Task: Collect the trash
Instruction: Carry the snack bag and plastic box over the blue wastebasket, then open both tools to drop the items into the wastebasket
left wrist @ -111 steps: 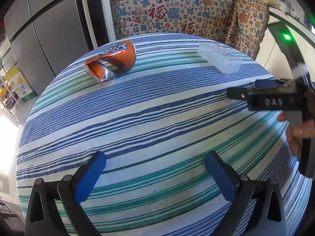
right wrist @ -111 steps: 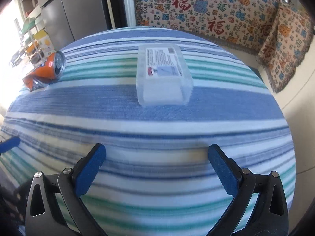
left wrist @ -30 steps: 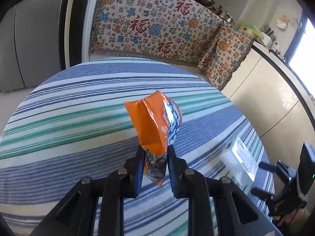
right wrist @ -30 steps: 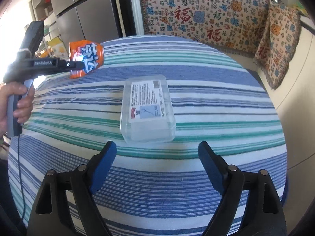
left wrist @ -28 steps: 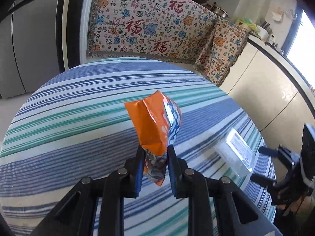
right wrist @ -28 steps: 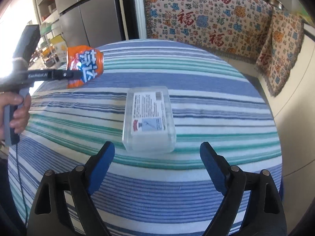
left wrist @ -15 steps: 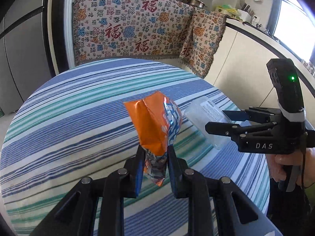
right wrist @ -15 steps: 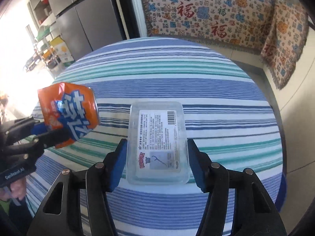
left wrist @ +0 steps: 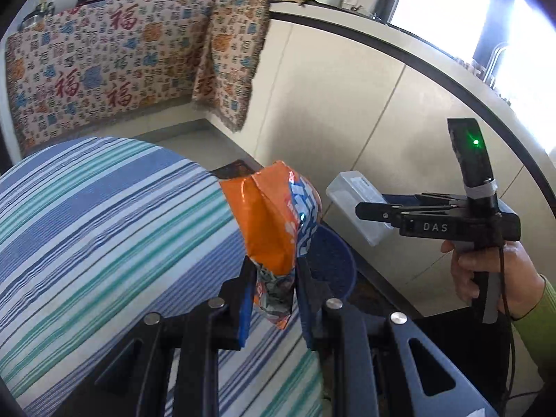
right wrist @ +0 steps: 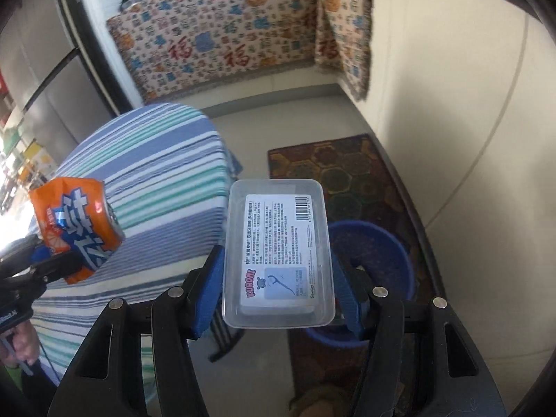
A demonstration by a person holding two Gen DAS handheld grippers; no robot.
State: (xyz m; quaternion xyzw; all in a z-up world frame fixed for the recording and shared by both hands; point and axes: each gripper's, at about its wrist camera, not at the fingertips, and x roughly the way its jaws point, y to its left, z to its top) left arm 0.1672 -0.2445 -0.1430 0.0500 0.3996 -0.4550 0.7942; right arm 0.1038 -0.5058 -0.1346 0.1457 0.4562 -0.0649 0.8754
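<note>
Carrying step: left gripper (left wrist: 272, 288) clamped on crushed can (left wrist: 274, 222), right gripper (right wrist: 278, 288) pinching clear box (right wrist: 278, 253). Next, probably, release over blue bin (right wrist: 382, 243) at lower right.

round table (right wrist: 166, 160) at left under a blue, teal and white striped cloth (left wrist: 104, 208); the visible cloth carries nothing. grey floor (right wrist: 278, 111) right of the table. dark honeycomb-patterned rug (right wrist: 347, 166) lies on the floor along the right-hand cabinets. blue tub (right wrist: 385, 253) stands on the rug's near part, just right of the table edge
</note>
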